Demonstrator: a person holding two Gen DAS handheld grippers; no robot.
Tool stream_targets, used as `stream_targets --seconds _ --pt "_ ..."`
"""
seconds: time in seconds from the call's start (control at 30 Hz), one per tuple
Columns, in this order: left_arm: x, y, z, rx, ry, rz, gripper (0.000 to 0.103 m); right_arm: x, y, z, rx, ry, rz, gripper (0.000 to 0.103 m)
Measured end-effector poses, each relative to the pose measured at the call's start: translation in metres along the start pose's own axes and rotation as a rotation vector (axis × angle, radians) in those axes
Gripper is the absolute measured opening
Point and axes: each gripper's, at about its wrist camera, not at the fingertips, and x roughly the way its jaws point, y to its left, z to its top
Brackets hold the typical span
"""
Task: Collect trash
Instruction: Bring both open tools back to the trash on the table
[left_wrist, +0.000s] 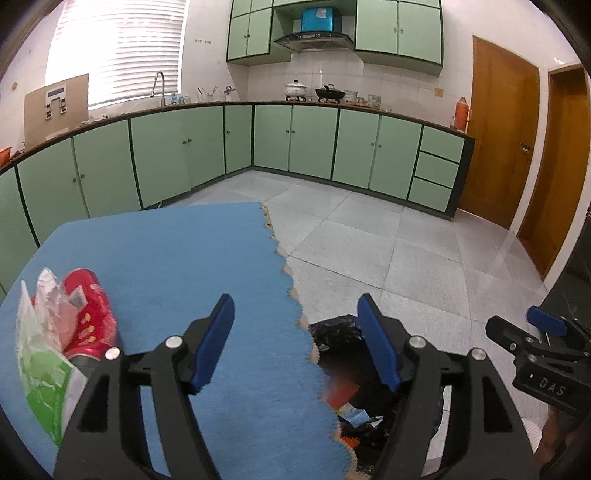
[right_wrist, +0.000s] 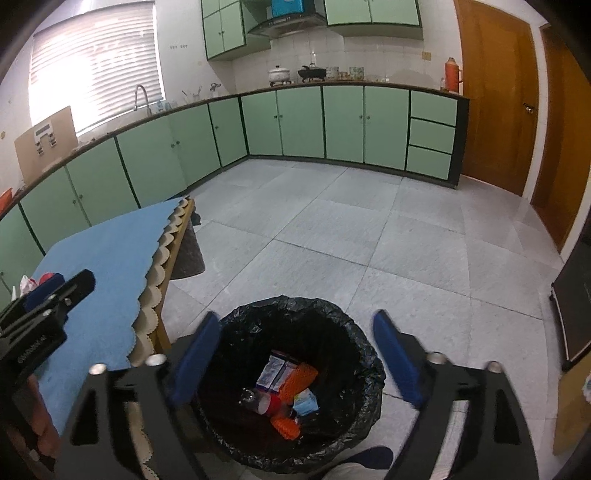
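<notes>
A red snack bag (left_wrist: 90, 317) and a green and white wrapper (left_wrist: 40, 365) lie on the blue-covered table (left_wrist: 177, 258) at the left. My left gripper (left_wrist: 295, 339) is open and empty over the table's right edge, to the right of that trash. A bin lined with a black bag (right_wrist: 295, 387) stands on the floor beside the table, with several wrappers and a bottle (right_wrist: 284, 395) inside; it also shows in the left wrist view (left_wrist: 340, 332). My right gripper (right_wrist: 295, 354) is open and empty directly above the bin. The right gripper also shows in the left wrist view (left_wrist: 535, 343).
Green cabinets (left_wrist: 295, 140) line the far walls under a counter with pots and a sink. Wooden doors (left_wrist: 502, 129) are at the right. Grey tiled floor (right_wrist: 351, 240) lies beyond the bin. A dark unit (right_wrist: 576, 314) stands at the right edge.
</notes>
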Motion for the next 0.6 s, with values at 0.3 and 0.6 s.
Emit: stream_targets --seconds 0.3,0.6 --pt "-0.041 0.047 0.005 -0.035 -0.058 0.078 0.080 -0.016 0.030 0.004 -0.019 -0.047 0.045 0.097" --pt "-0.092 0.134 -0.008 -0.080 -0.079 0.266 0.082 -0.030 0.115 -0.004 -0.121 -0.072 0.223 0.097"
